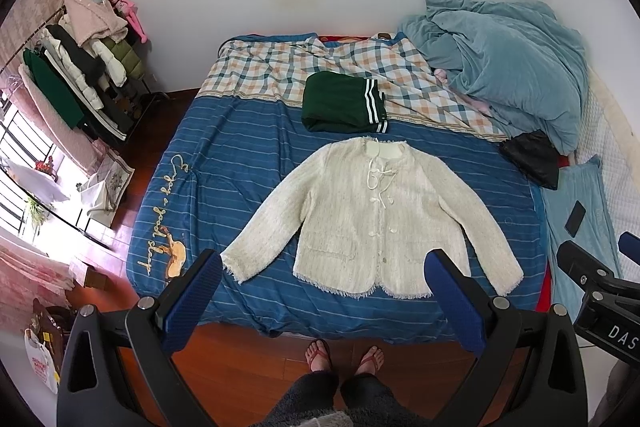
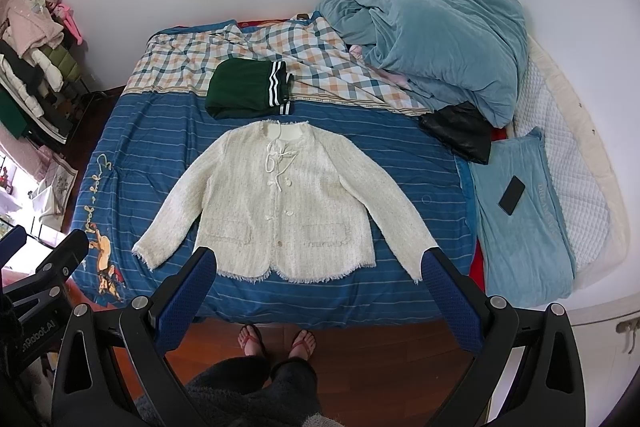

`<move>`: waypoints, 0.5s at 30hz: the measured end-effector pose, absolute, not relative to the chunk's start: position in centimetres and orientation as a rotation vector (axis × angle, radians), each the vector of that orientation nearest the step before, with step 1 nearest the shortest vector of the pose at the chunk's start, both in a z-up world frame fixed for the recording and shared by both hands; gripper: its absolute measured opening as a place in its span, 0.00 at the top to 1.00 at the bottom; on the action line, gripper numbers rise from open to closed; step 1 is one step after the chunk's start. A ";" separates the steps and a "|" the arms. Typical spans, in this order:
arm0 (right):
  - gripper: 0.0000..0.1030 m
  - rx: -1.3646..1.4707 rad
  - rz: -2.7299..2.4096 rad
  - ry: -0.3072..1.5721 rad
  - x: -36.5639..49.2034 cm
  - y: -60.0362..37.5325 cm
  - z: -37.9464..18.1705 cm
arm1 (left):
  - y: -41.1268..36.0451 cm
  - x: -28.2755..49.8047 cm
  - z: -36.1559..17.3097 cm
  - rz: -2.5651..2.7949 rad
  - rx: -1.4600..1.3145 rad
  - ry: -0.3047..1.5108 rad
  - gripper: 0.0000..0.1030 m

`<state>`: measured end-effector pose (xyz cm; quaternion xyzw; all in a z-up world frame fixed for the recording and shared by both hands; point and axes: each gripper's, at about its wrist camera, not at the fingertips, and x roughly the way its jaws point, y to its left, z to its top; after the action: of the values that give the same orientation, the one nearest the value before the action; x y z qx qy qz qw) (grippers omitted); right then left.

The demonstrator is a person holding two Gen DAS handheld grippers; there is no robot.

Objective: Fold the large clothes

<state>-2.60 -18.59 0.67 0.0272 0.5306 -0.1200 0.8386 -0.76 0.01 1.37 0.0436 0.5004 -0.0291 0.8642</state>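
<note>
A cream jacket [image 1: 372, 215] lies flat on the bed [image 1: 240, 155], a folded green garment [image 1: 344, 103] at its 12 o'clock. Left hand-held gripper [image 1: 324, 267] and right hand-held gripper [image 2: 320, 265] hover with fingers spread, empty.

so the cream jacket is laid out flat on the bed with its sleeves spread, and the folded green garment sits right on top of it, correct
Not quite. The cream jacket does lie flat on the bed with its sleeves spread, but the folded green garment is not on top of it. It rests on the bed just beyond the jacket's collar, toward the wall. Both wrist views show this, the right one most clearly.
</note>
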 end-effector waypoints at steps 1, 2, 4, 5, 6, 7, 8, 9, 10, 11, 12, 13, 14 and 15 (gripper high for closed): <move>0.00 0.056 -0.255 1.123 -2.6 -18.6 0.7 | 0.0 -0.7 1.4 -0.062 0.091 1.049 0.00; 0.00 0.057 -0.255 1.123 -2.6 -18.6 0.6 | 0.0 -0.7 1.4 -0.060 0.092 1.049 0.00; 0.00 0.059 -0.253 1.123 -2.5 -18.6 0.9 | 0.0 -0.7 1.4 -0.062 0.093 1.048 0.00; 0.00 0.059 -0.253 1.124 -2.6 -18.5 0.9 | 0.0 -0.7 1.4 -0.060 0.092 1.048 0.00; 0.00 0.060 -0.252 1.123 -2.6 -18.5 0.9 | 0.0 -0.6 1.4 -0.060 0.091 1.048 0.00; 0.00 0.060 -0.251 1.123 -2.5 -18.5 0.9 | 0.0 -0.6 1.3 -0.061 0.091 1.047 0.00; 0.00 0.058 -0.250 1.124 -2.5 -17.9 1.7 | 0.0 -0.5 1.3 -0.060 0.091 1.048 0.00; 0.00 0.058 -0.250 1.124 -2.5 -17.9 1.7 | 0.1 -0.5 1.3 -0.060 0.090 1.049 0.00; 0.00 0.059 -0.250 1.123 -2.5 -17.9 1.7 | 0.1 -0.6 1.3 -0.060 0.090 1.048 0.00; 0.00 0.059 -0.249 1.124 -2.6 -17.8 1.8 | 0.0 -0.6 1.3 -0.060 0.091 1.047 0.00; 0.00 0.058 -0.249 1.125 -2.5 -17.6 1.9 | 0.0 -0.6 1.3 -0.061 0.092 1.048 0.00; 0.00 0.056 -0.249 1.125 -2.4 -17.5 2.0 | 0.1 -0.5 1.3 -0.062 0.090 1.050 0.00; 0.00 0.058 -0.248 1.125 -2.4 -17.5 1.9 | 0.1 -0.6 1.3 -0.063 0.088 1.050 0.00; 0.00 0.058 -0.249 1.127 -2.4 -17.4 2.1 | 0.1 -0.5 1.4 -0.064 0.088 1.051 0.00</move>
<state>-2.38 -17.36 2.09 0.0273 0.5327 -0.1178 0.8376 -0.46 0.13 1.37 0.0421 0.5012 -0.0304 0.8638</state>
